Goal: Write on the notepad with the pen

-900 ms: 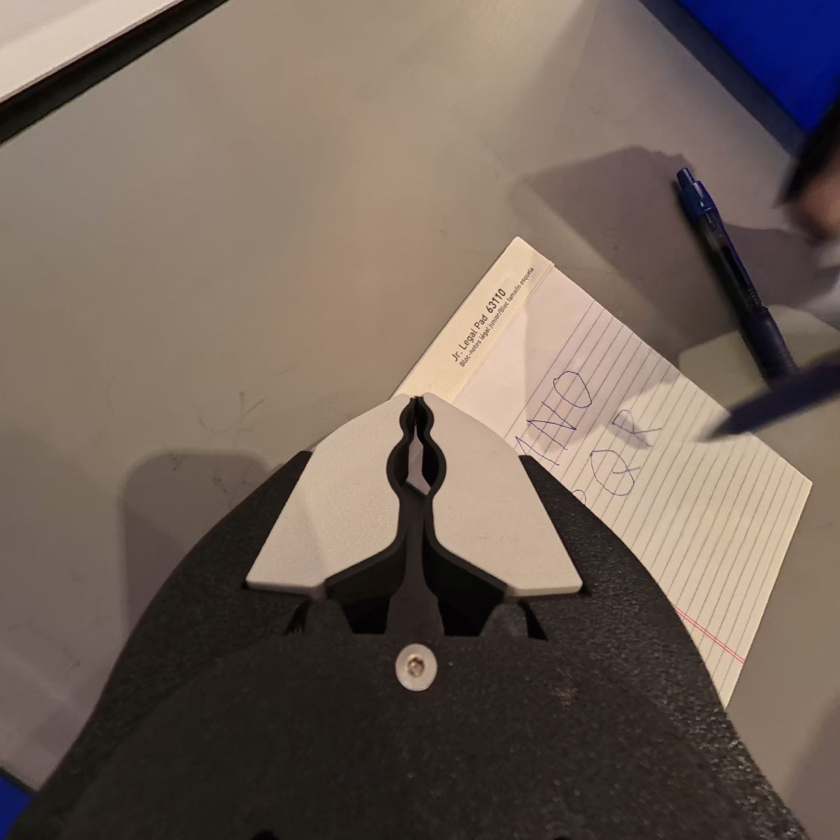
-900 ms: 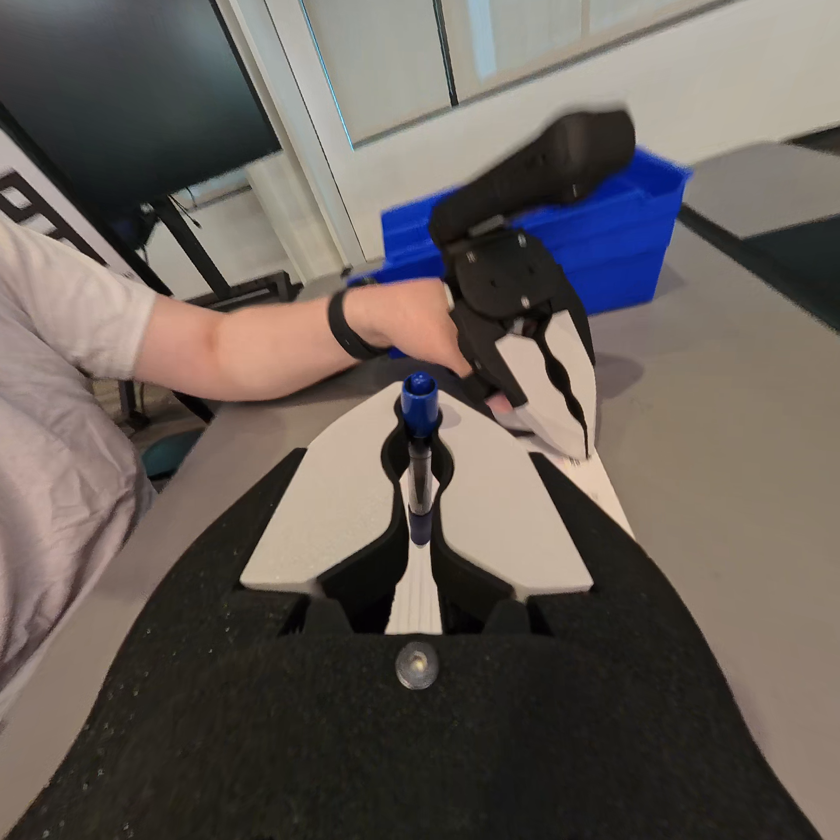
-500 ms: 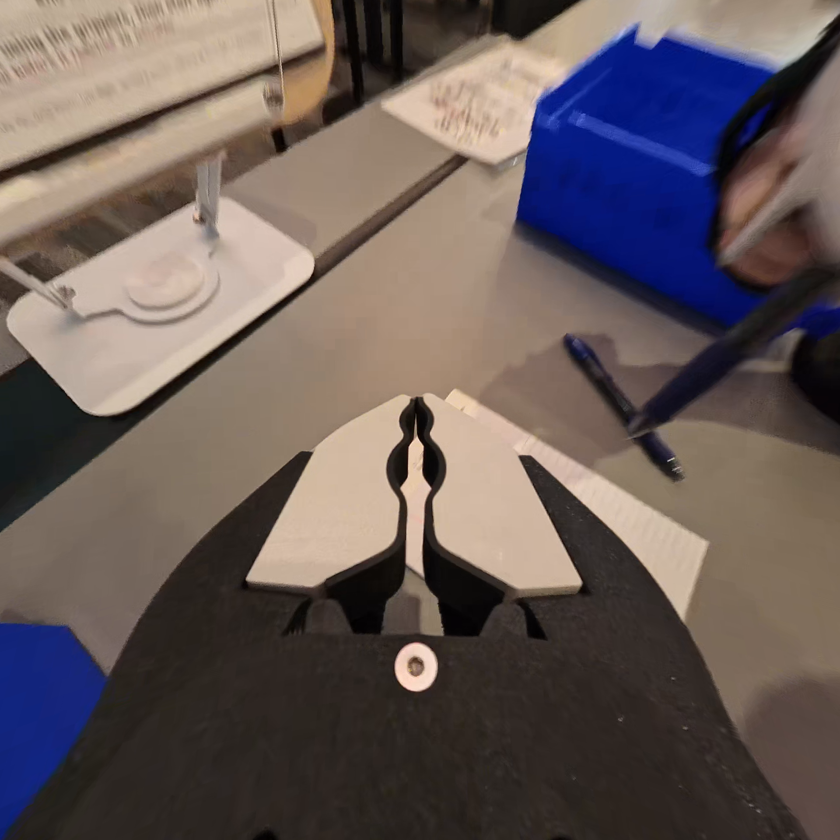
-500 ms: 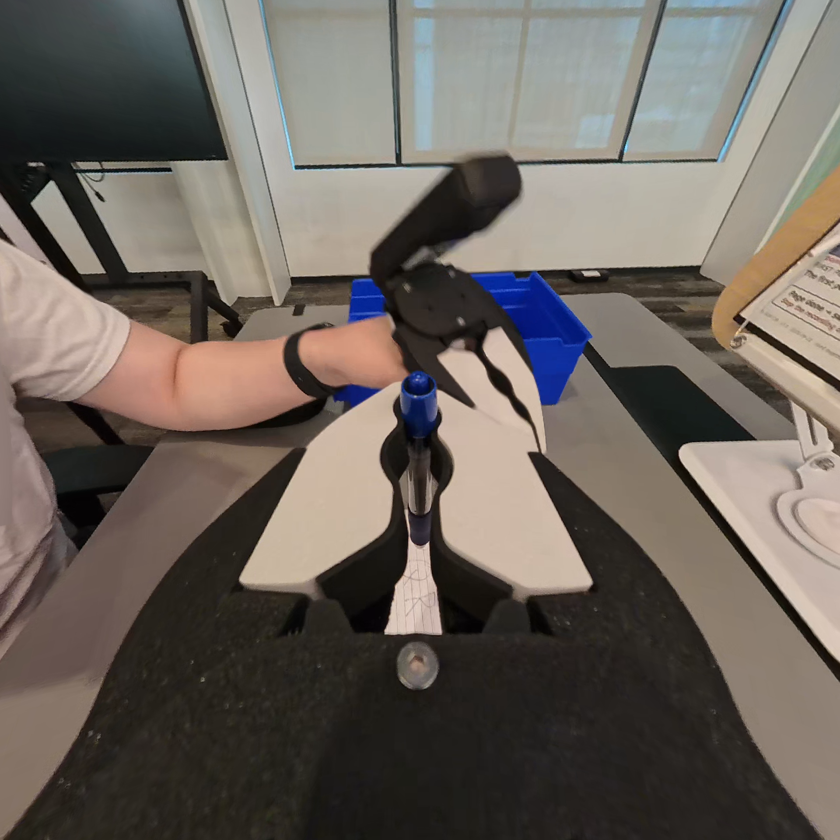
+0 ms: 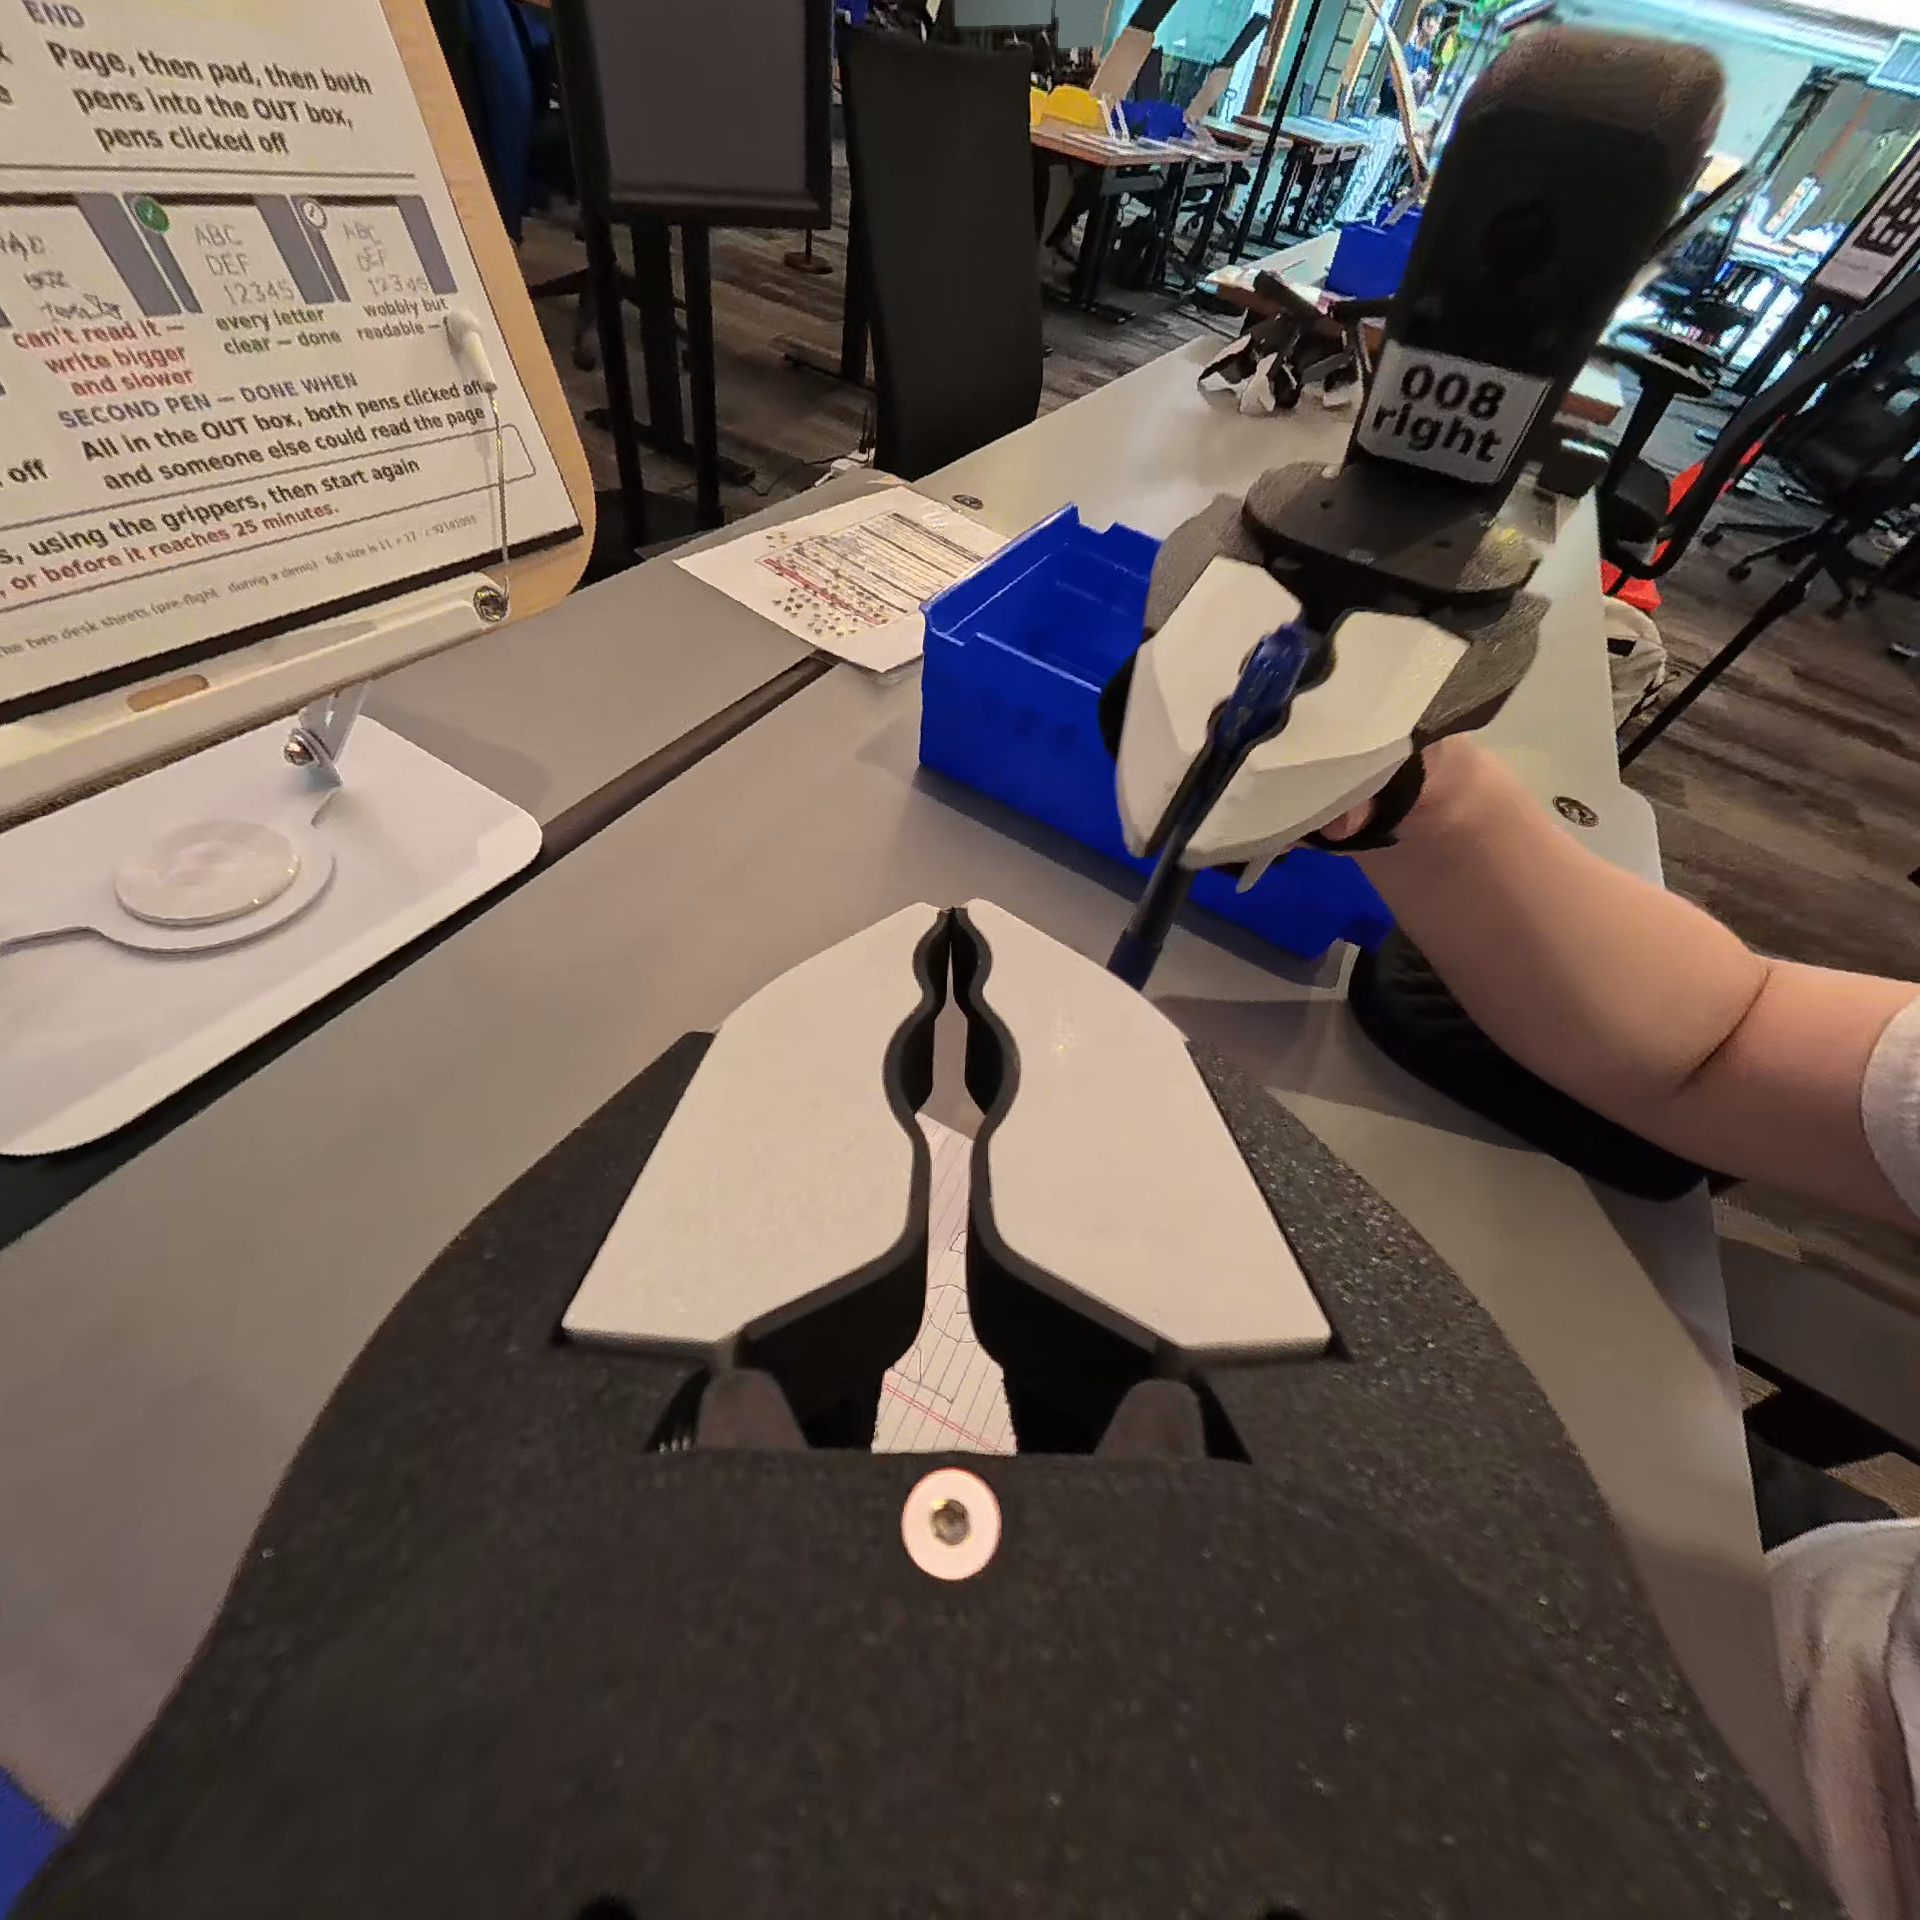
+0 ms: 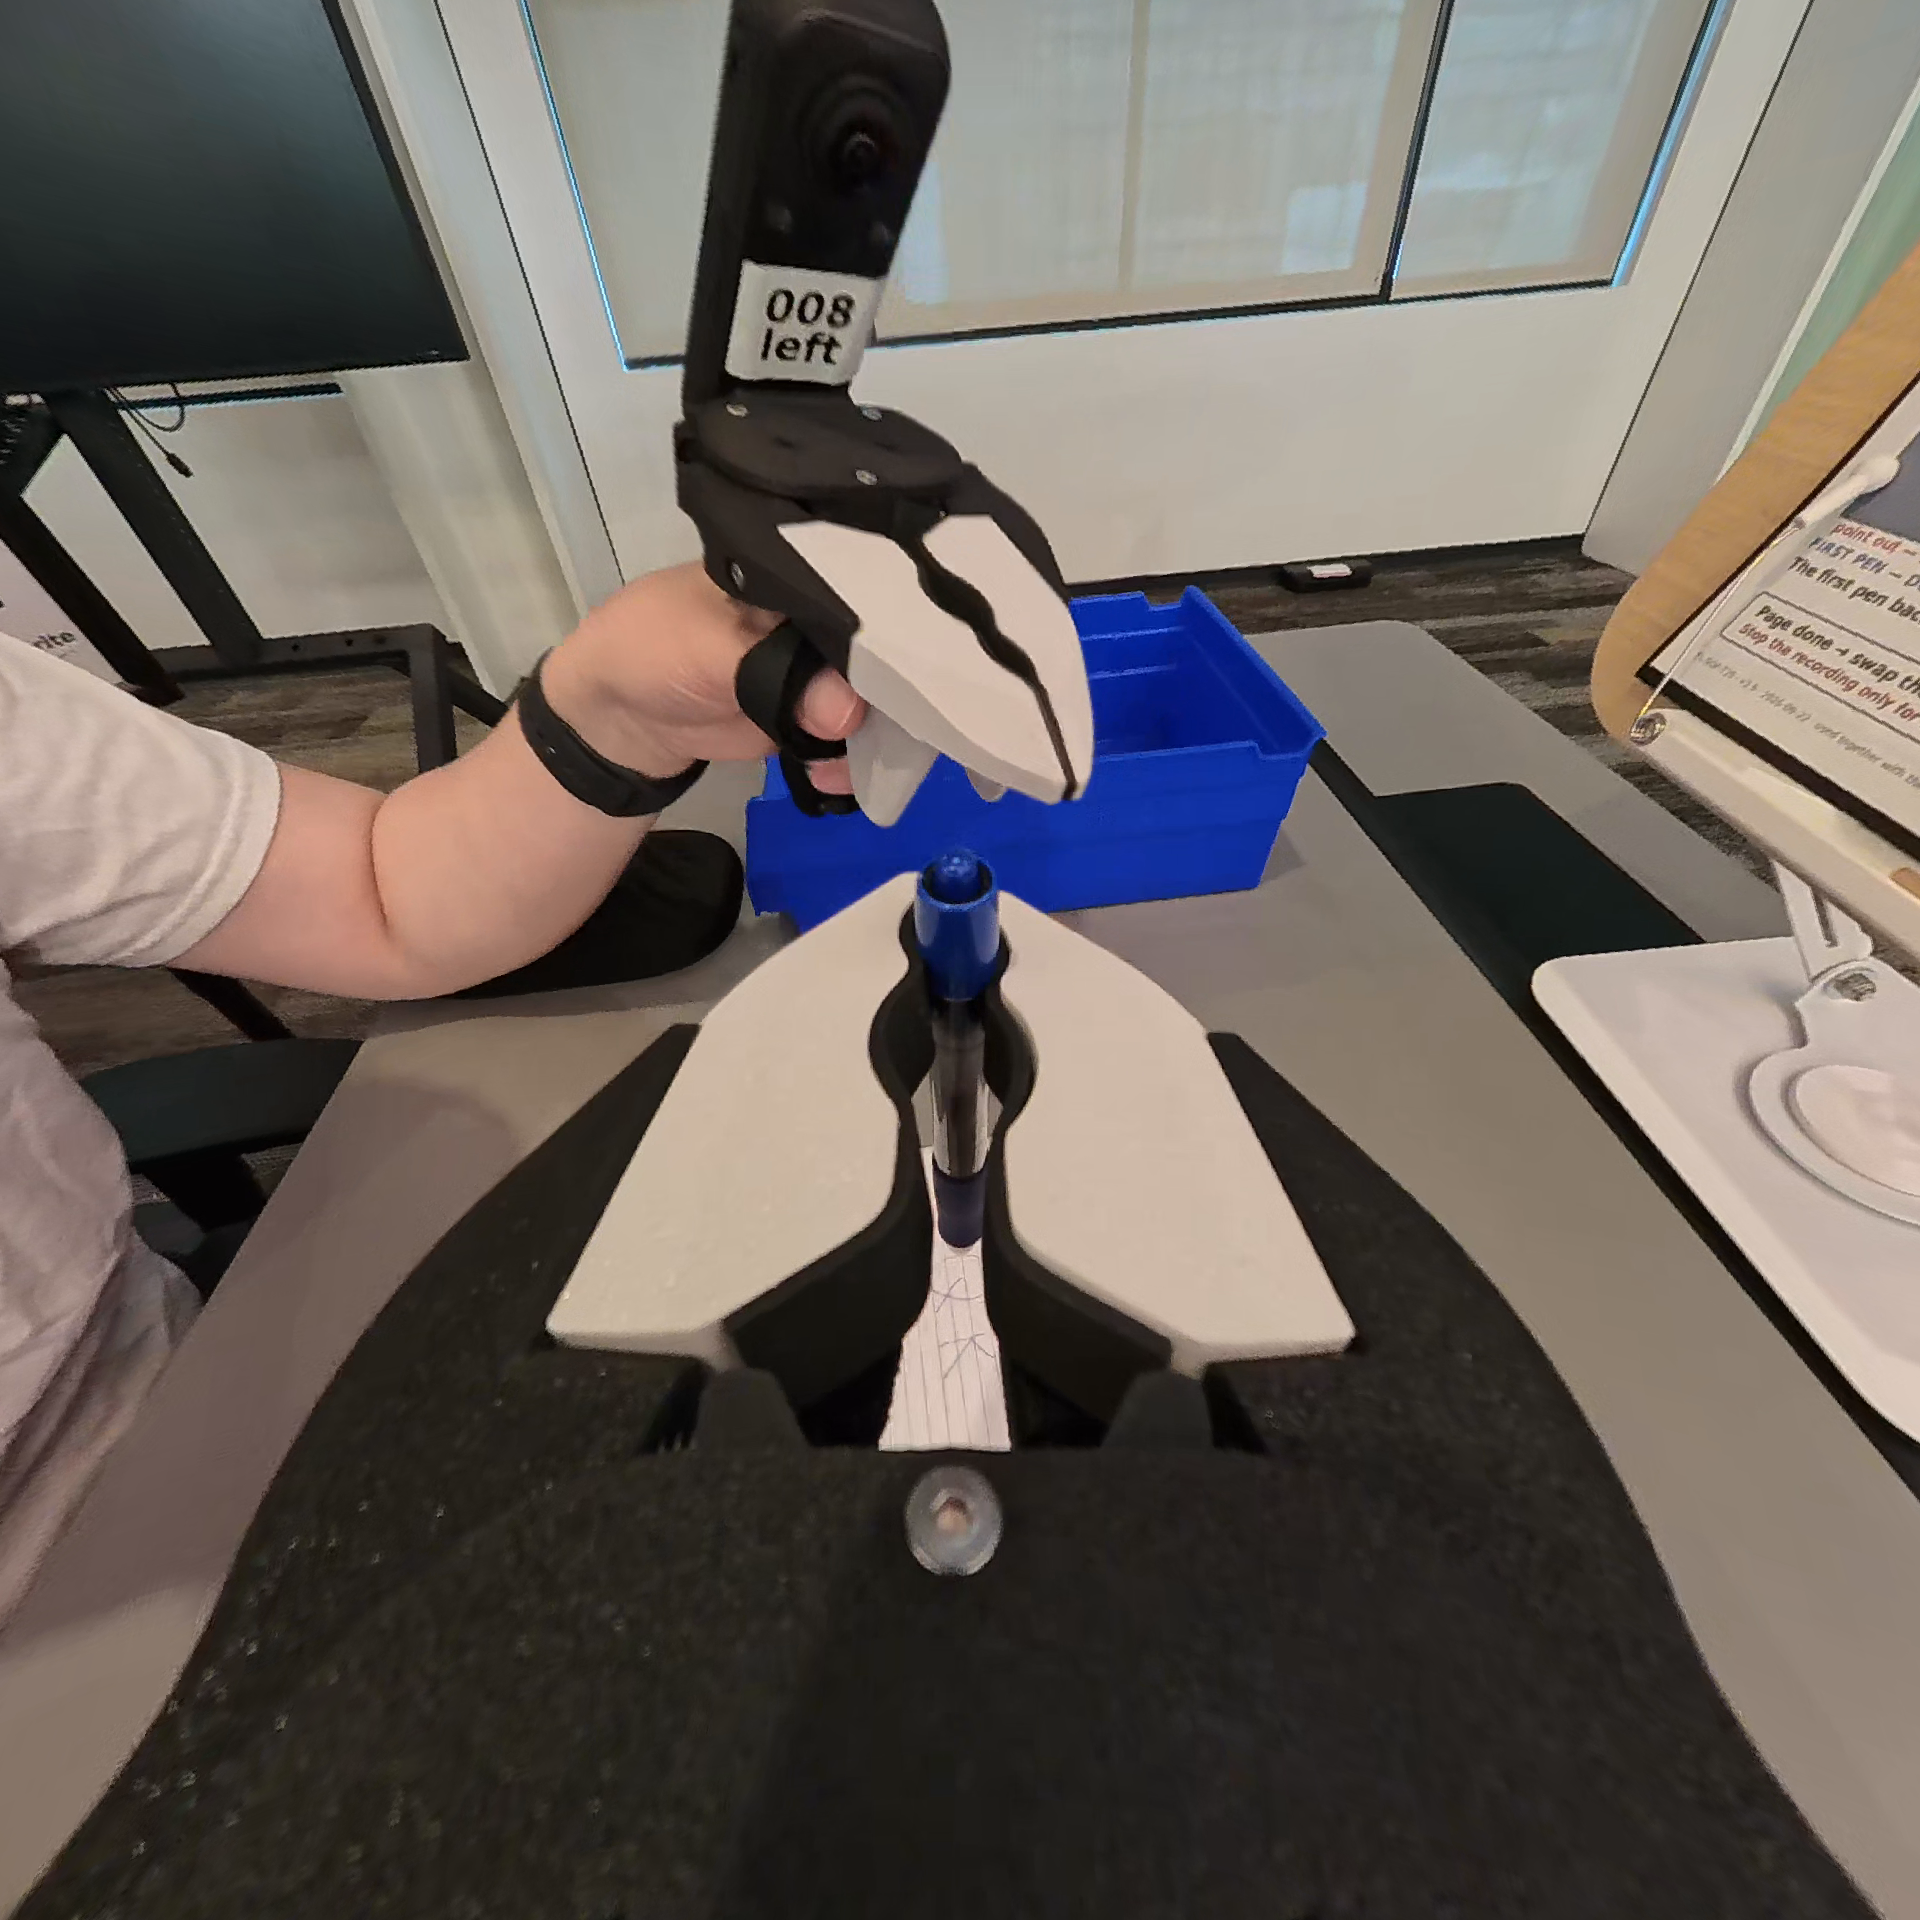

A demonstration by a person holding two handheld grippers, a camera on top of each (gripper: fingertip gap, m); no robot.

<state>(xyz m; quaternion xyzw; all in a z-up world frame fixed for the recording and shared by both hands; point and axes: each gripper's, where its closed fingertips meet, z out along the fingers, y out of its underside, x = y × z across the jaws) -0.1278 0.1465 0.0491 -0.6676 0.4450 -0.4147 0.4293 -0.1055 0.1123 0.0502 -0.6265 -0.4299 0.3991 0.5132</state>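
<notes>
The right gripper (image 6: 954,935) squeezes the pen (image 6: 956,1049), the empty left gripper (image 5: 951,920) is closed, so the loose notepad (image 6: 951,1382) might slide during writing.

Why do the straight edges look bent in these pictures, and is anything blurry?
Left wrist view: wide-angle lens bows the grey table and the tilted wooden instruction board; the far room looks soft. Right wrist view: the window frames lean outward; the blue pen clamped in the right gripper is sharp, the lower corners smeared.
</notes>
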